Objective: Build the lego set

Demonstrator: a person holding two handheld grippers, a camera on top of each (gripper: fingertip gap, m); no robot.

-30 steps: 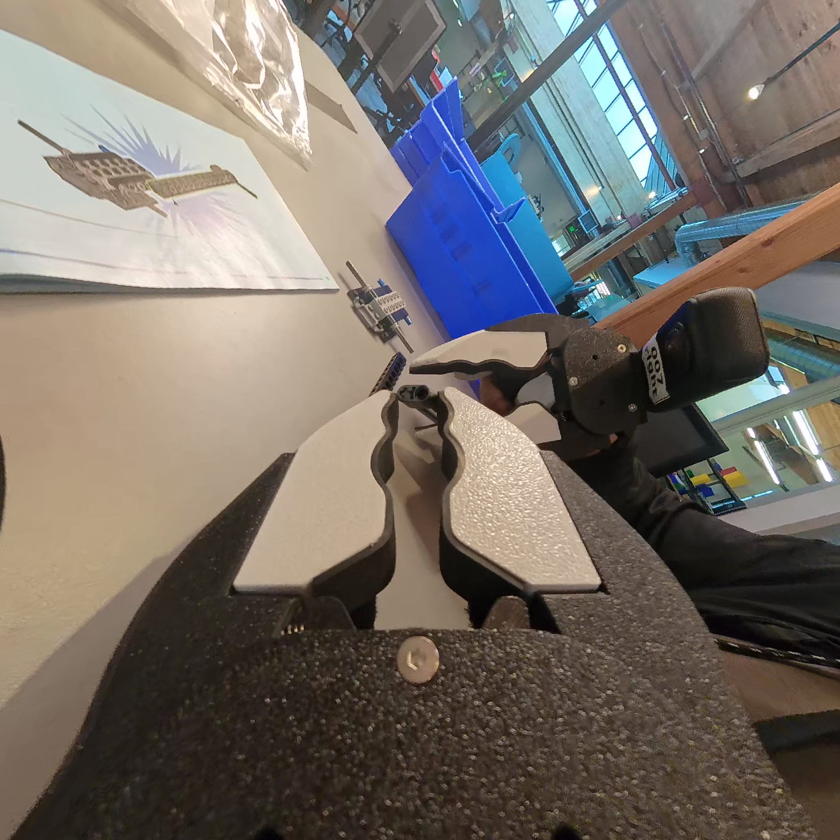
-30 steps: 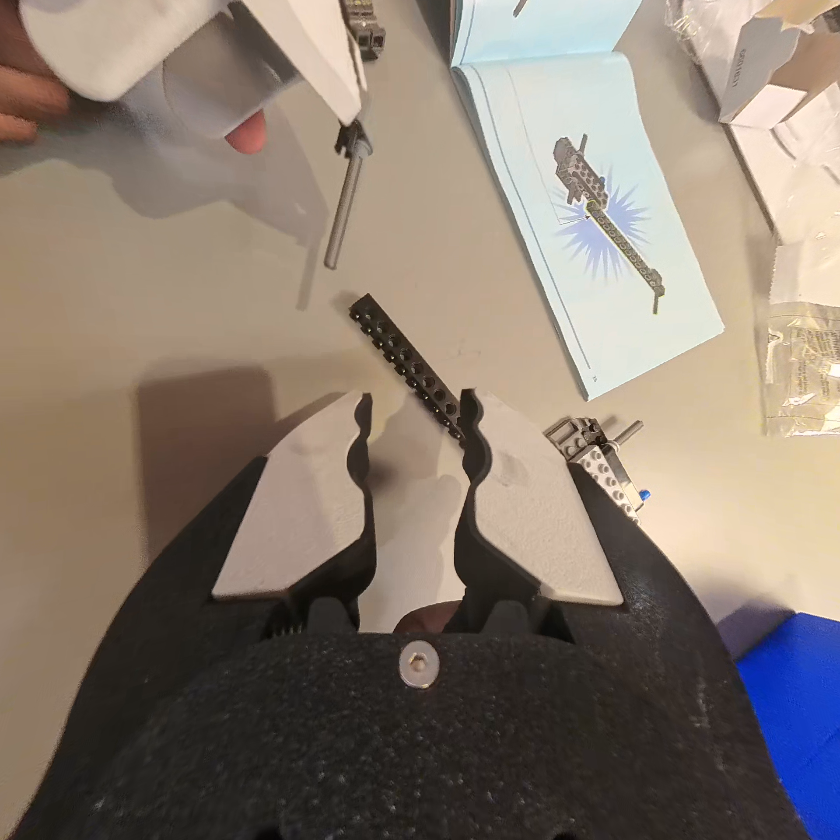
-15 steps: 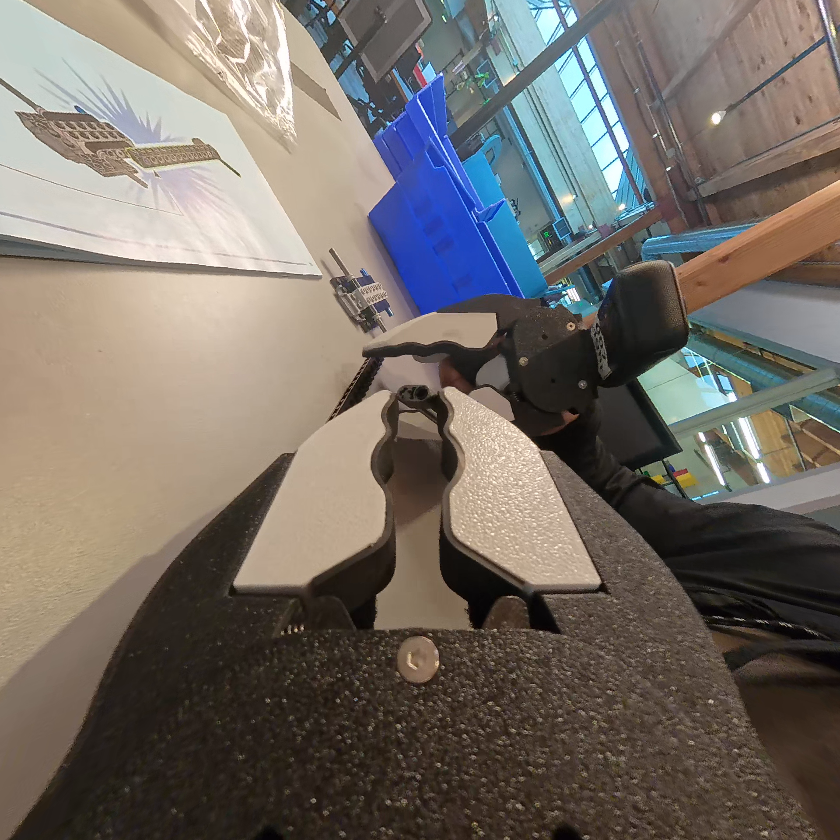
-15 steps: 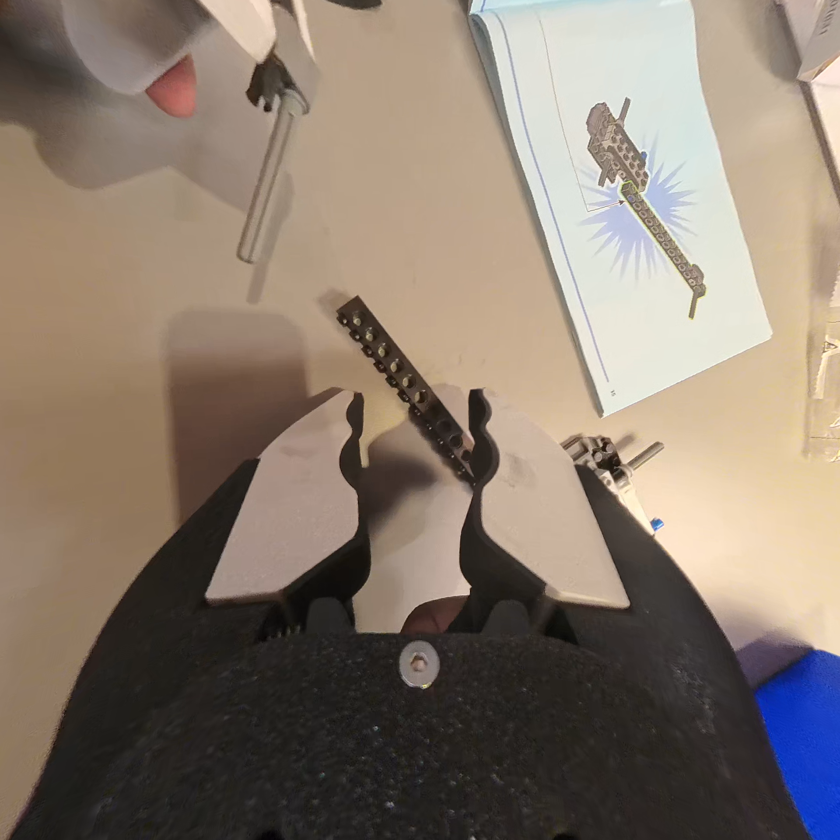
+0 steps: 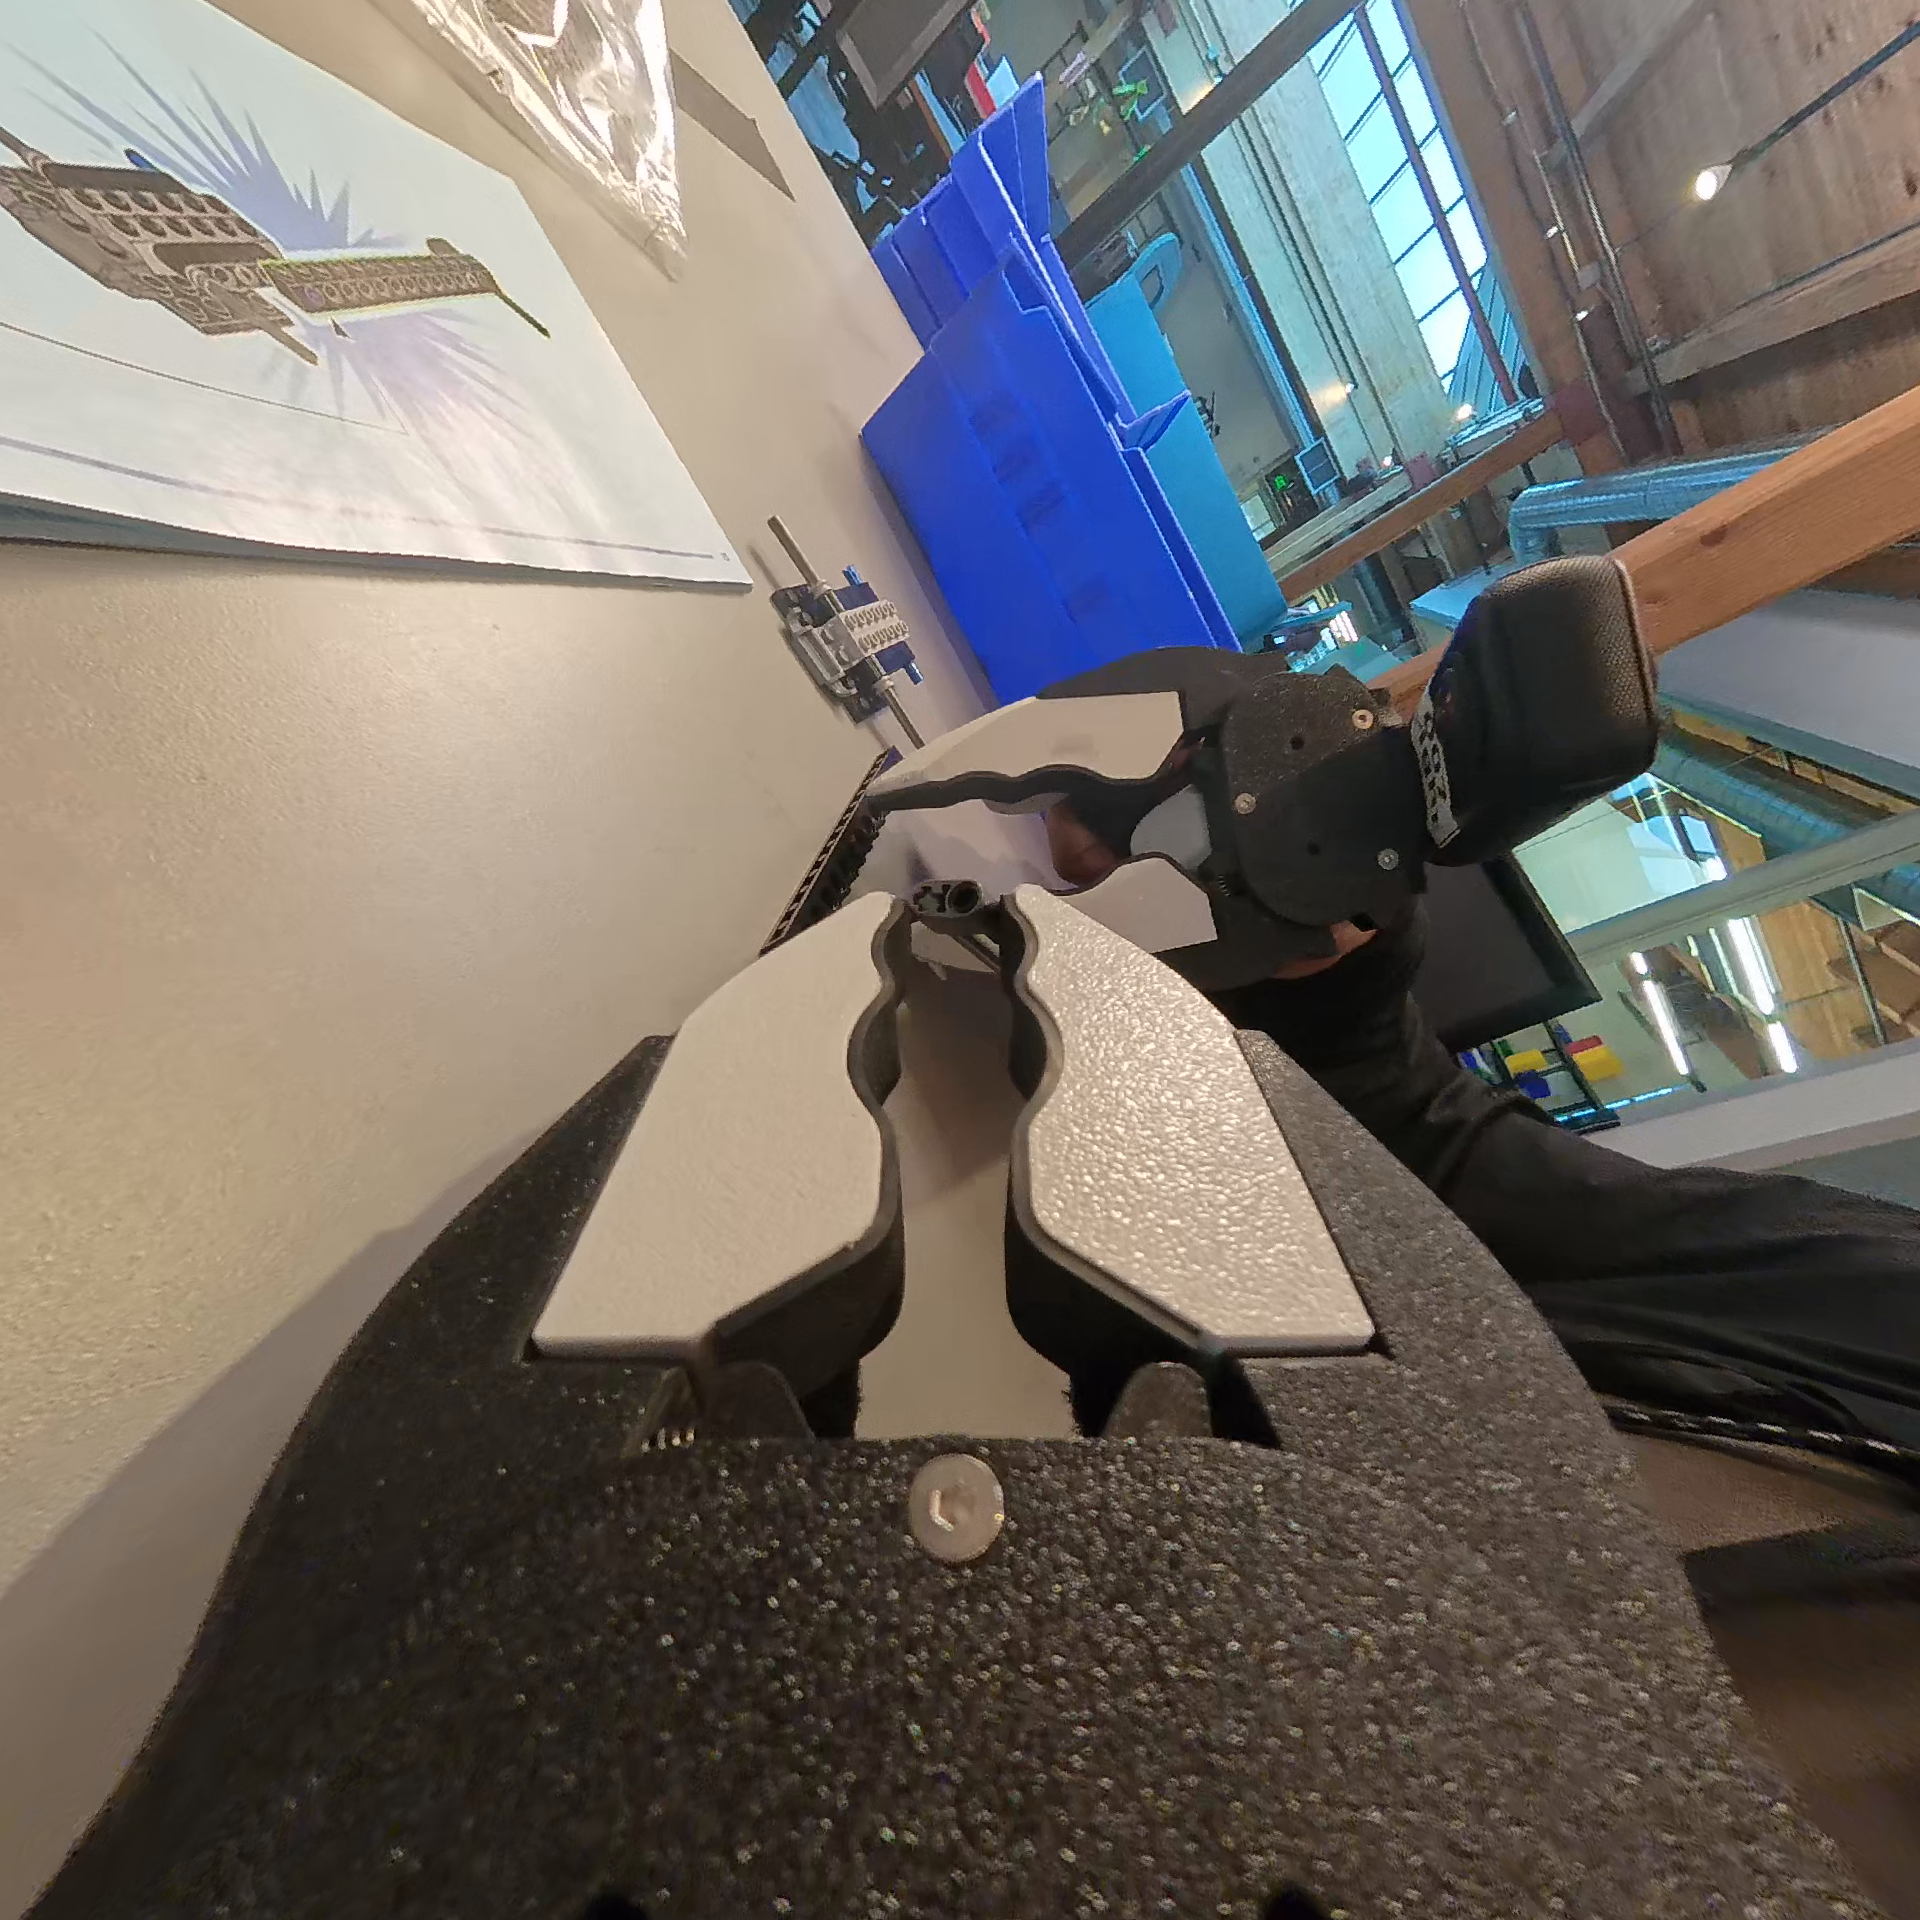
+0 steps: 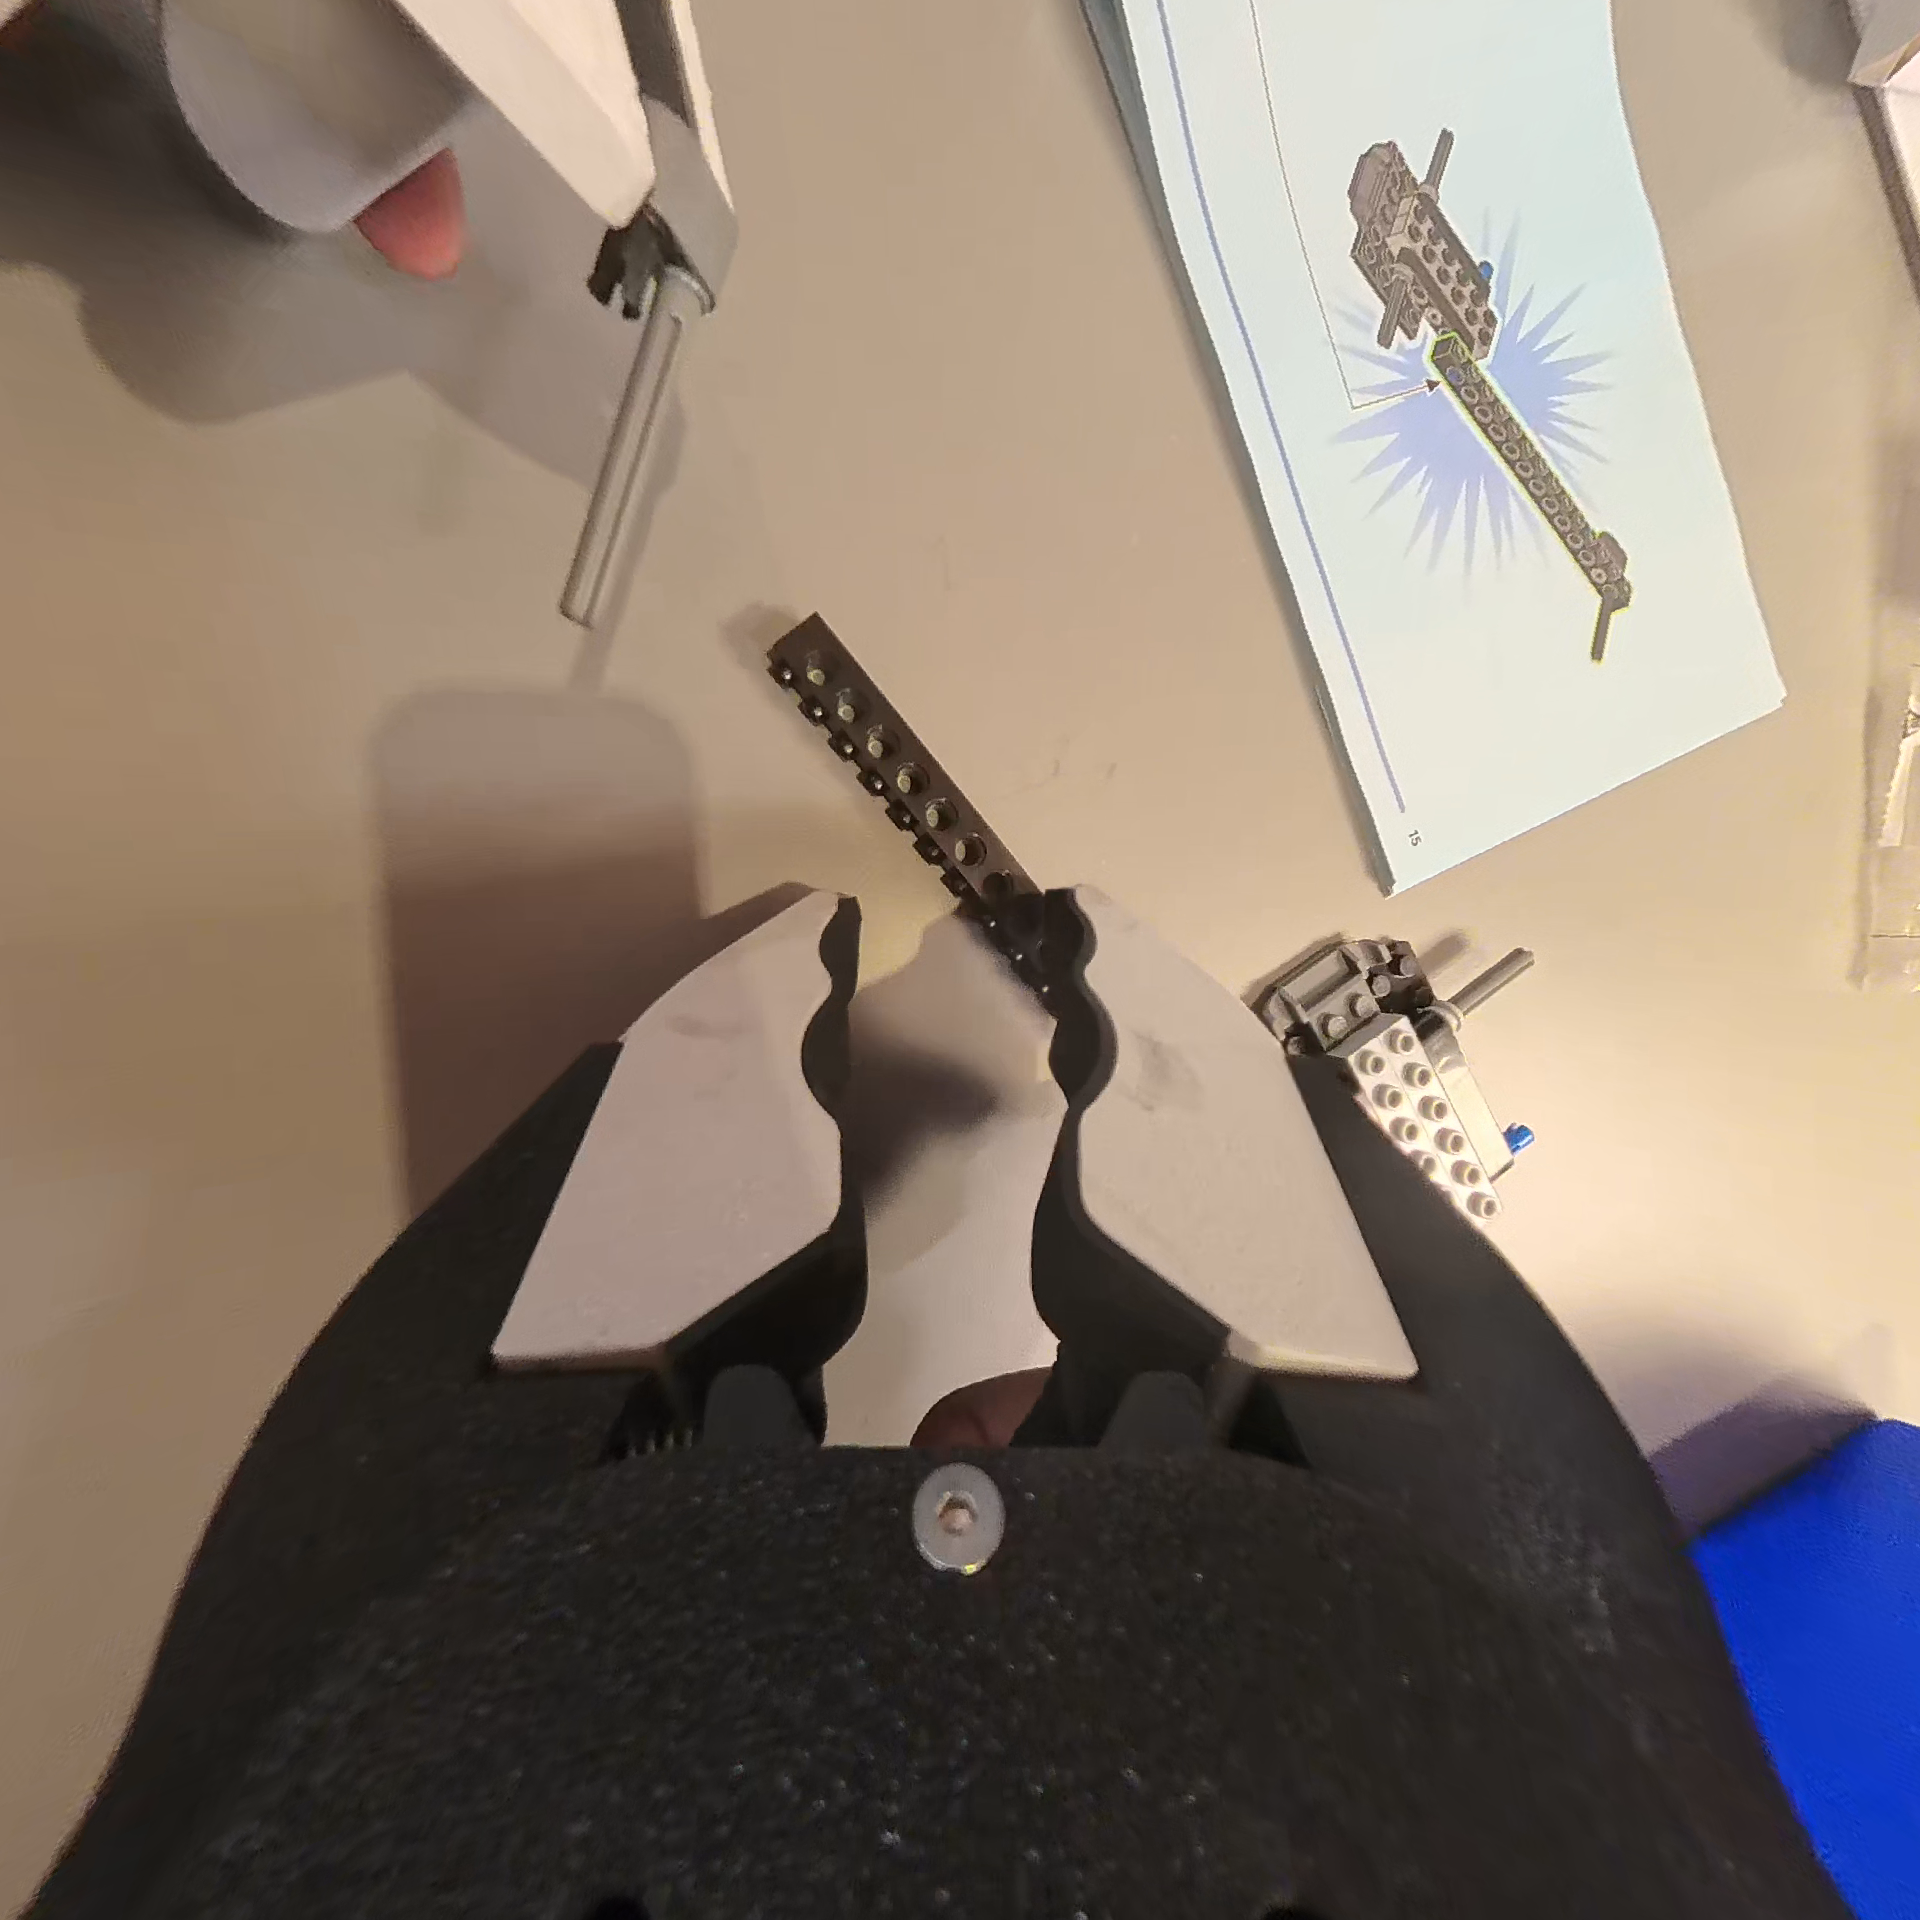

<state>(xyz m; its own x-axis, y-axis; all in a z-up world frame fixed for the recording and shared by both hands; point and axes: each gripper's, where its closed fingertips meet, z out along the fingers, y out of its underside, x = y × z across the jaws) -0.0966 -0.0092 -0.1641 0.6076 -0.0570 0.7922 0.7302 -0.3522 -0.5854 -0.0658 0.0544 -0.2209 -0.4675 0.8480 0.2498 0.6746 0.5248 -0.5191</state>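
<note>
My left gripper (image 5: 956, 904) is shut on a small black connector (image 5: 951, 894). In the right wrist view the connector (image 6: 623, 265) carries a long grey axle (image 6: 623, 457) that hangs down over the table. My right gripper (image 6: 956, 909) is open, low over a long black studded beam (image 6: 904, 779) that lies flat on the table. The beam's near end runs under the right fingertip (image 6: 1081, 935); the left pad stands clear of it. In the left wrist view the right gripper (image 5: 904, 821) hovers at the beam (image 5: 831, 862), just beyond my left fingertips.
An open light-blue instruction booklet (image 6: 1455, 416) lies to the right, also in the left wrist view (image 5: 260, 364). A grey brick assembly with an axle (image 6: 1392, 1081) sits beside my right finger. A blue bin (image 5: 1039, 436) stands beyond it. Clear plastic bags (image 5: 582, 94) lie farther off. One gripper's finger ends stand about 9 cm off the other's.
My right gripper has moved forward along the black beam; its jaws widened, then narrowed a little. My left gripper keeps its hold on the connector with the axle and has drawn closer.
</note>
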